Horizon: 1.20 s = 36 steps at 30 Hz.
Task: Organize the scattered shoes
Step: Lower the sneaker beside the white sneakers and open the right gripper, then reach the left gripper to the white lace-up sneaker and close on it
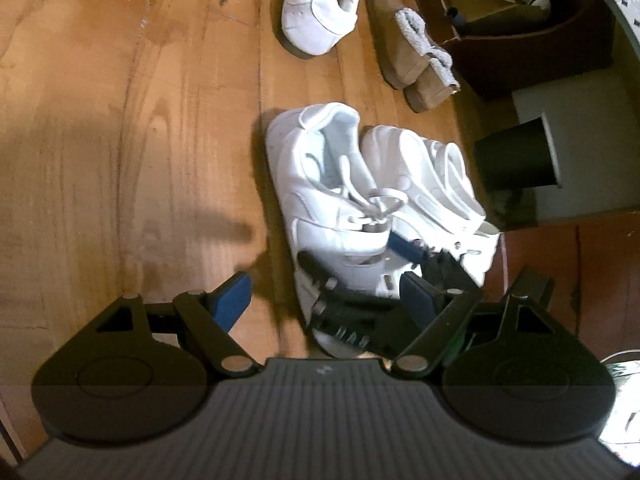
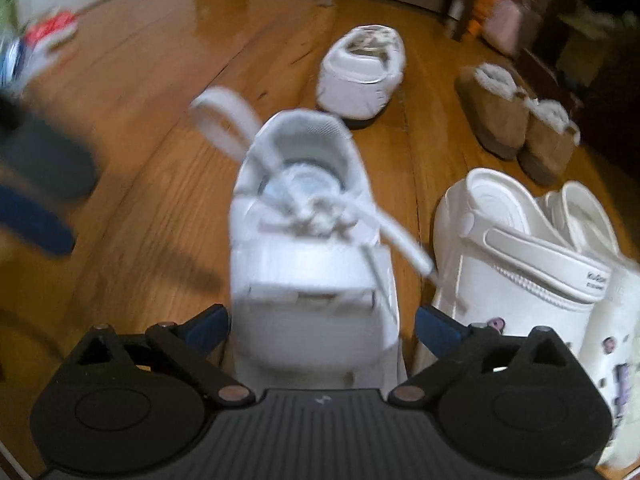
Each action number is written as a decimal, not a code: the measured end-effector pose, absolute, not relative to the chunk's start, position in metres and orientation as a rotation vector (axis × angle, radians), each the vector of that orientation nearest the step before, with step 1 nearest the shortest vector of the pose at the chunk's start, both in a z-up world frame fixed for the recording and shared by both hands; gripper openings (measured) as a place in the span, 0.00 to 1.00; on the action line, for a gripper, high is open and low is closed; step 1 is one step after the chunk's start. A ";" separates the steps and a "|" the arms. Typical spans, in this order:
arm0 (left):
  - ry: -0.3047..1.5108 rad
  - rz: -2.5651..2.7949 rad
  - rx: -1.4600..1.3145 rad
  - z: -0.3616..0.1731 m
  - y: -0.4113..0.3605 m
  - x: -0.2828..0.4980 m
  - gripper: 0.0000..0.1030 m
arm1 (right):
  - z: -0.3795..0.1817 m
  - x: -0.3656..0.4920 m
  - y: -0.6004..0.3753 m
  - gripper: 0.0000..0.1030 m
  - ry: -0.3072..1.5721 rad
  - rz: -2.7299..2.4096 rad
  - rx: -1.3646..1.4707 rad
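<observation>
A white lace-up sneaker (image 2: 308, 248) stands on the wood floor with its toe towards me and its heel away. My right gripper (image 2: 322, 322) is open, with one finger on each side of the toe; a thin gap shows at the right finger. The left wrist view shows the same sneaker (image 1: 320, 192) from above, with the right gripper (image 1: 358, 256) over its toe. My left gripper (image 1: 326, 296) hangs open above and just in front of them, holding nothing. A second white sneaker (image 2: 360, 76) lies farther off.
A pair of white clogs (image 2: 516, 252) sits touching the sneaker's right side. Beyond them stand two tan fleece-lined slippers (image 2: 516, 120). A black cylinder (image 1: 516, 156), a grey block and an open cardboard box (image 1: 480, 4) line the right edge. The bare wood floor (image 1: 120, 120) extends left.
</observation>
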<state>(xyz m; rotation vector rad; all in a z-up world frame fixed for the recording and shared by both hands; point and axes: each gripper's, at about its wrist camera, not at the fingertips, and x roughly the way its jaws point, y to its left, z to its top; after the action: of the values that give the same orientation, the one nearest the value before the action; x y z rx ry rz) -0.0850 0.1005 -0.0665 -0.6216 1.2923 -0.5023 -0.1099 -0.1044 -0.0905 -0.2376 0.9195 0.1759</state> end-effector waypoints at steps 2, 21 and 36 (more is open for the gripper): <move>1.286 -0.484 -0.597 -0.066 0.100 -0.086 0.79 | -0.090 -0.107 -0.108 0.81 0.902 0.167 -0.200; 1.239 -0.381 -0.538 -0.057 0.115 -0.067 0.79 | -0.056 -0.122 -0.110 0.87 0.702 0.089 -0.055; 0.990 -0.204 -0.292 -0.025 0.073 0.044 0.79 | -0.003 -0.040 -0.138 0.53 0.707 0.215 0.298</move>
<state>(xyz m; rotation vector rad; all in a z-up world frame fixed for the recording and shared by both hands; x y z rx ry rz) 0.0439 0.0732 -0.0252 -0.2923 0.9903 -0.2035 -0.0399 -0.1382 -0.0027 0.2976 0.7069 0.2155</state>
